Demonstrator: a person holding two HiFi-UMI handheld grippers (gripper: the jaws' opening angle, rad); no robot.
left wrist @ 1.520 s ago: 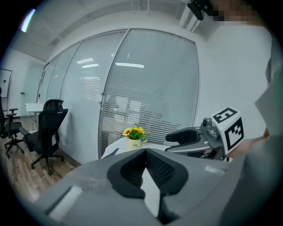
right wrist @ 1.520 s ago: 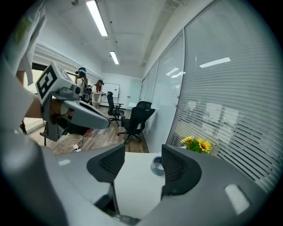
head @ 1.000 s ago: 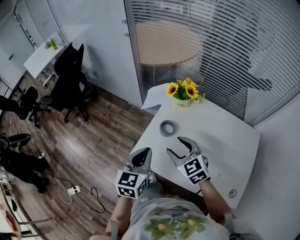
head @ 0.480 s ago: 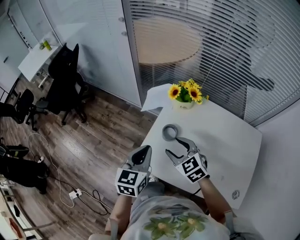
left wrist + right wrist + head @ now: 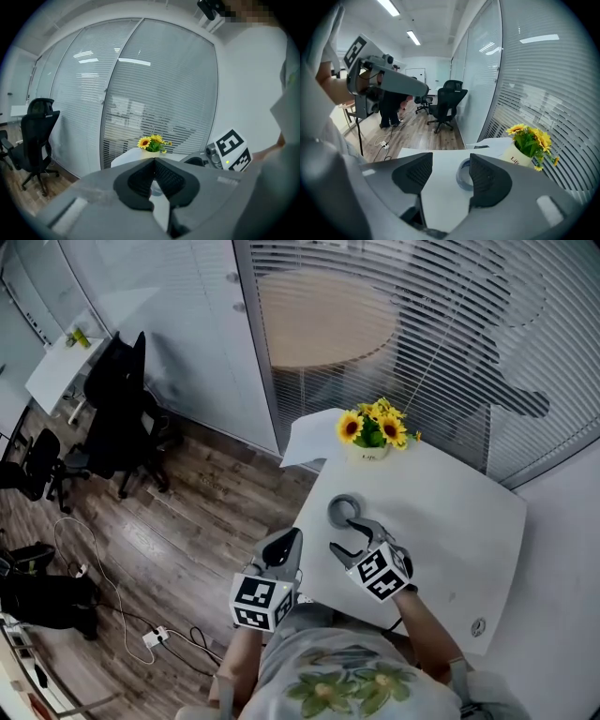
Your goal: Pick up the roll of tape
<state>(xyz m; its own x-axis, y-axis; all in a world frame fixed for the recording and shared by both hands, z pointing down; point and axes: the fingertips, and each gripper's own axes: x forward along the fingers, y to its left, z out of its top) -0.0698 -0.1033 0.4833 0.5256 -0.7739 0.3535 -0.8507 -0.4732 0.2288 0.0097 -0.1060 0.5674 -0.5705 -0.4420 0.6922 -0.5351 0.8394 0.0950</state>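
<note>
The grey roll of tape (image 5: 343,510) lies flat on the white table (image 5: 450,521), near its left edge. My right gripper (image 5: 349,533) stands open just short of the roll, with its far fingertip at the roll's near rim. In the right gripper view the tape roll (image 5: 463,174) shows past the open gripper (image 5: 451,159), partly hidden behind the right-hand jaw. My left gripper (image 5: 293,538) is shut on nothing and held off the table's left edge, over the floor. In its own view the left gripper (image 5: 153,161) has its pads pressed together.
A white pot of yellow sunflowers (image 5: 372,432) stands at the table's far corner, with a sheet of paper (image 5: 305,439) beside it. Behind are a glass wall with blinds (image 5: 487,343) and a round wooden table (image 5: 323,320). Black office chairs (image 5: 122,409) stand on the wooden floor at the left.
My right gripper has moved forward across the table, up to the tape roll, still open. The left gripper has stayed shut in about the same place.
</note>
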